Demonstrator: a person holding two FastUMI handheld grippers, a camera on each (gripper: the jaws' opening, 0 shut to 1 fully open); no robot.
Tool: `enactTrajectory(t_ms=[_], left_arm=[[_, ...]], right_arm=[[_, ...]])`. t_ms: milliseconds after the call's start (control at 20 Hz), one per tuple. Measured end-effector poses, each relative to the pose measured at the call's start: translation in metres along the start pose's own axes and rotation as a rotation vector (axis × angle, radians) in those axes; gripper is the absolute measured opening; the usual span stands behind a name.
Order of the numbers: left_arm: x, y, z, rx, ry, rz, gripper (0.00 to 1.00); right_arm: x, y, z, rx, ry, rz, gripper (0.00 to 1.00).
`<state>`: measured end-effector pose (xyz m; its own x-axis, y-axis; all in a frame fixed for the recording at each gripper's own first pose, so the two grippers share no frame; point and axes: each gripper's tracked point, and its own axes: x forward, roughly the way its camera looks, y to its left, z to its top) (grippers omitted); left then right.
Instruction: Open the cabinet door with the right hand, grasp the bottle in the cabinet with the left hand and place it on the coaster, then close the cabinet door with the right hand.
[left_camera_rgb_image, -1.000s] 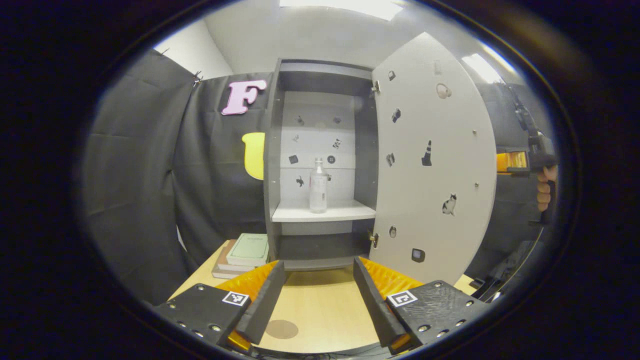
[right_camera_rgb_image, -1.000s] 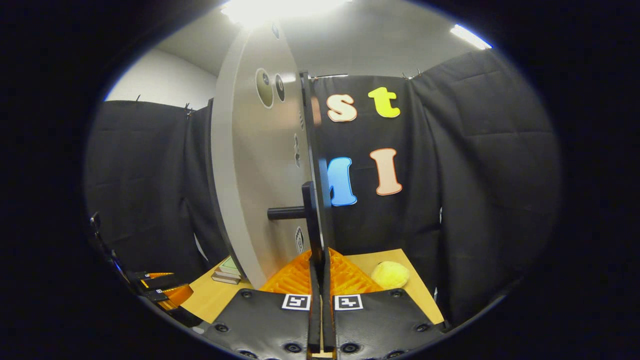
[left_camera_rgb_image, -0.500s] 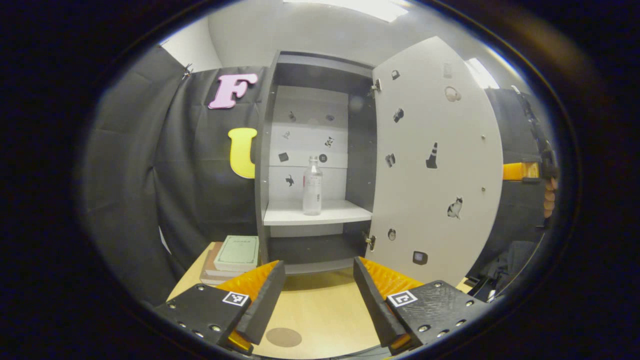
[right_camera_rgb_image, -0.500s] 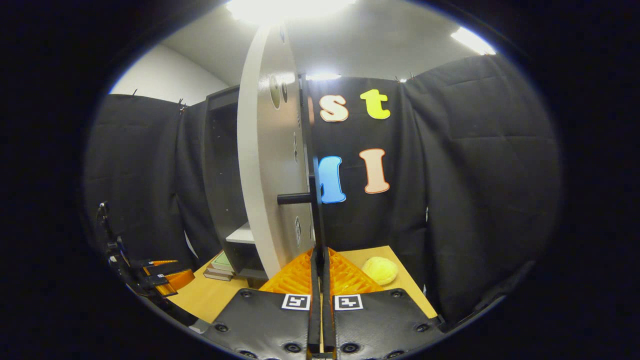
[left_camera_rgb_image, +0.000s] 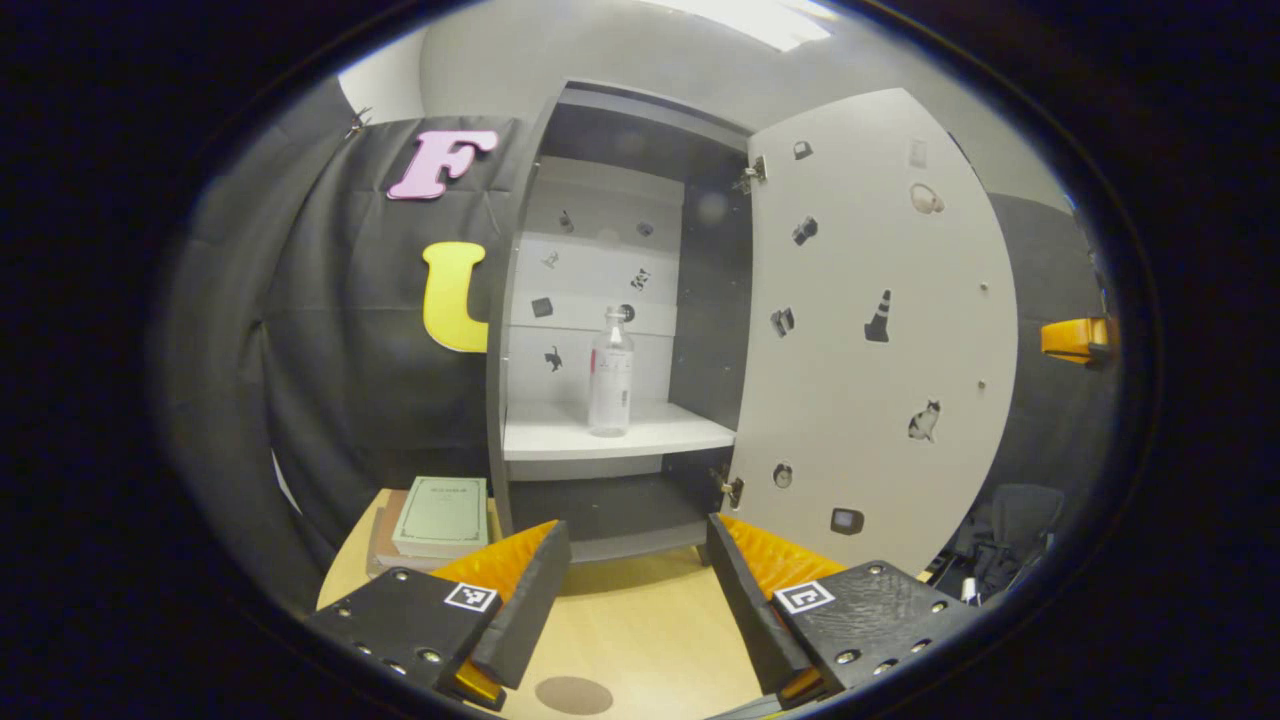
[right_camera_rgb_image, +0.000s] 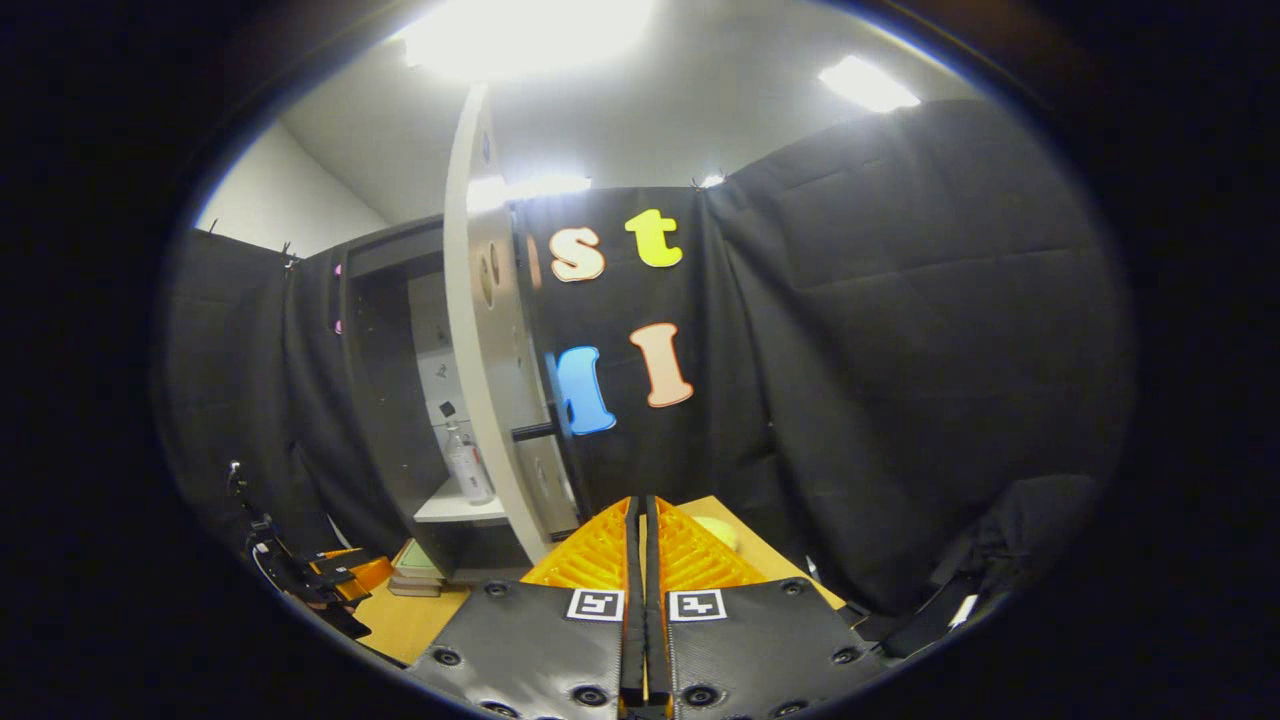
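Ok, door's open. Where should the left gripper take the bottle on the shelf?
Grip the bottle across its straight mid-body, coming level from the cabinet's open front. It stands upright, alone on the shelf, and the open left gripper probably spans it.

A staged recording booth, not a lived-in room: black quilted cloth (right_camera_rgb_image: 900, 330) hangs on clips as the walls, under a plain white ceiling with panel lights (right_camera_rgb_image: 520, 30). On a light wooden table (left_camera_rgb_image: 640, 630) stands a small grey cabinet (left_camera_rgb_image: 520, 300), its open door (left_camera_rgb_image: 880, 330) and back panel dotted with little stickers, with a stack of books (left_camera_rgb_image: 435, 510) beside it, all set out like props
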<state>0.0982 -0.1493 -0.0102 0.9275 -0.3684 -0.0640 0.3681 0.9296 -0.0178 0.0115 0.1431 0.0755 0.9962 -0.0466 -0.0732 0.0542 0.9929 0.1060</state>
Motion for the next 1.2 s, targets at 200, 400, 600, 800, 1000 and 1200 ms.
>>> enactTrajectory(t_ms=[200,400,600,800,1000,1200], left_arm=[[0.014,0.006,0.007,-0.004,-0.008,0.010,0.83],[0.032,0.013,0.036,-0.021,-0.063,0.035,0.84],[0.063,0.025,0.066,-0.018,-0.096,0.093,0.82],[0.107,0.038,0.086,-0.091,-0.117,0.148,0.82],[0.153,0.054,0.100,-0.164,-0.134,0.176,0.85],[0.190,0.065,0.114,-0.170,-0.162,0.180,0.82]], right_arm=[[0.021,-0.024,0.017,0.041,-0.023,-0.060,0.03],[0.070,-0.037,0.030,0.094,-0.046,-0.032,0.16],[0.128,-0.050,0.039,0.109,-0.042,-0.001,0.22],[0.172,-0.060,0.029,0.078,-0.016,0.013,0.35],[0.204,-0.072,0.012,0.041,0.041,0.003,0.96],[0.226,-0.081,0.004,0.031,0.053,0.006,0.93]])
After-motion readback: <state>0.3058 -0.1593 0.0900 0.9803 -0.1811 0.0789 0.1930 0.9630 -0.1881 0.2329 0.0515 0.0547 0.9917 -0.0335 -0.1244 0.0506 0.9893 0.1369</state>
